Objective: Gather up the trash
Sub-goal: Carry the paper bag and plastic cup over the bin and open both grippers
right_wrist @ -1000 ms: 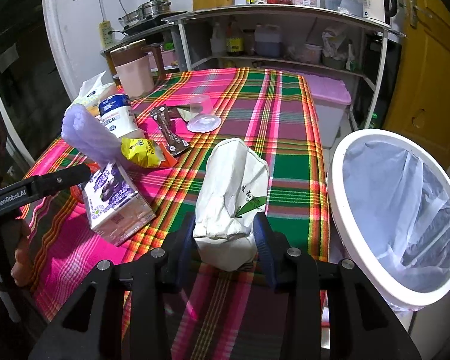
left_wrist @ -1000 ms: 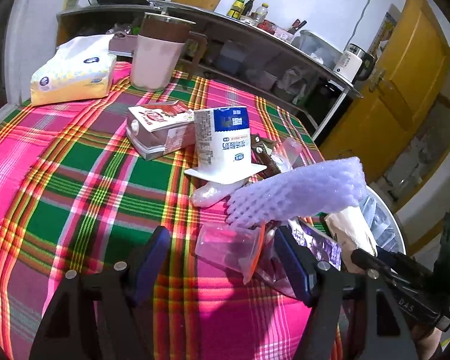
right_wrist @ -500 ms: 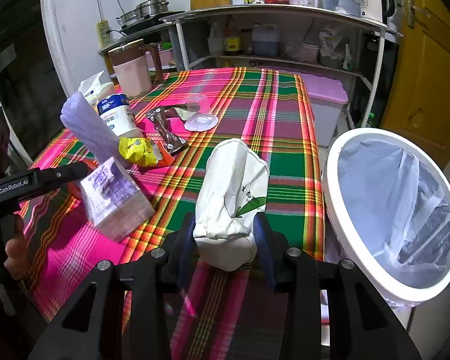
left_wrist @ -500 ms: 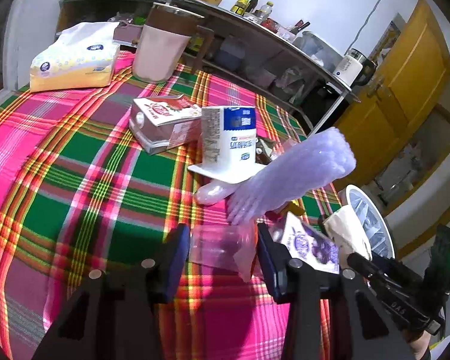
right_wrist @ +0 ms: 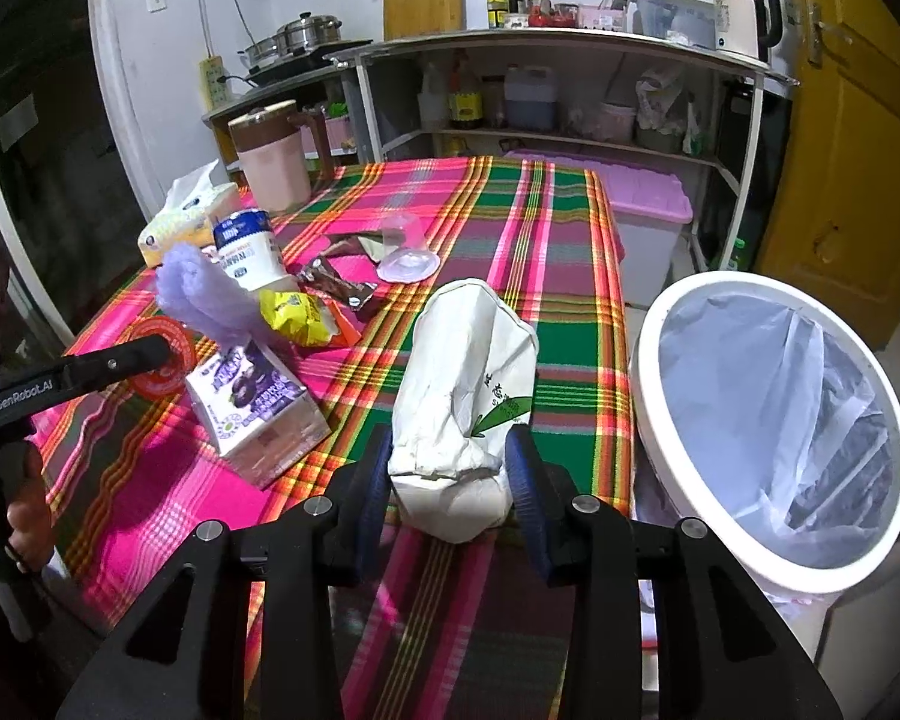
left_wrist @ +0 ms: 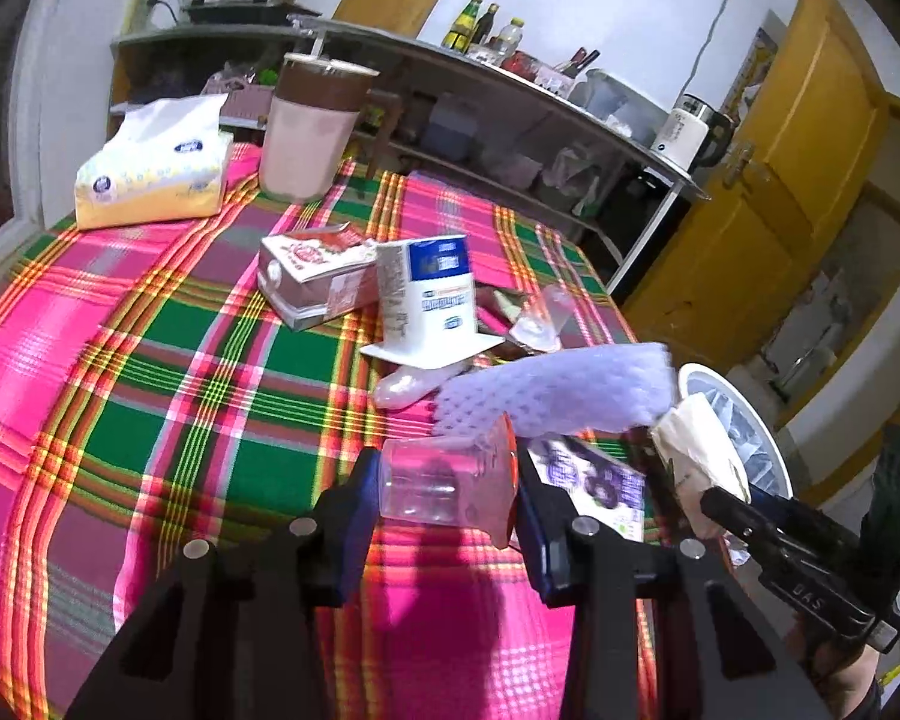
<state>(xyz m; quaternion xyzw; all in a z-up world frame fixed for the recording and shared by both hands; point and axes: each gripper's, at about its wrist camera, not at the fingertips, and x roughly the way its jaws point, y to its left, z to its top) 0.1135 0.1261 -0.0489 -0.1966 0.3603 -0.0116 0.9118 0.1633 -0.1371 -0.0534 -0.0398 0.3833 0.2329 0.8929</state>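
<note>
My left gripper [left_wrist: 444,483] is shut on a clear plastic cup with an orange rim [left_wrist: 450,477], held just above the plaid table. My right gripper [right_wrist: 450,468] is shut on a crumpled white paper bag [right_wrist: 468,396], near the table's right edge beside the white bin [right_wrist: 774,420]. On the table lie a purple carton [right_wrist: 258,402], purple foam netting [right_wrist: 210,294], a yellow wrapper [right_wrist: 297,315], a blue-white carton [left_wrist: 432,300], a red-white carton [left_wrist: 312,276], brown wrappers [right_wrist: 342,288] and another clear cup [right_wrist: 405,249].
The bin, lined with a white bag, stands off the table's right edge. A tissue pack [left_wrist: 156,180] and a pink jug [left_wrist: 312,132] stand at the table's far end. A metal shelf unit [right_wrist: 570,90], a pink-lidded box [right_wrist: 642,210] and a yellow door [right_wrist: 858,150] lie behind.
My left gripper closed on the clear cup and lifted it off the cloth. The purple carton shifted and tilted. My right gripper kept hold of the paper bag, nearly still.
</note>
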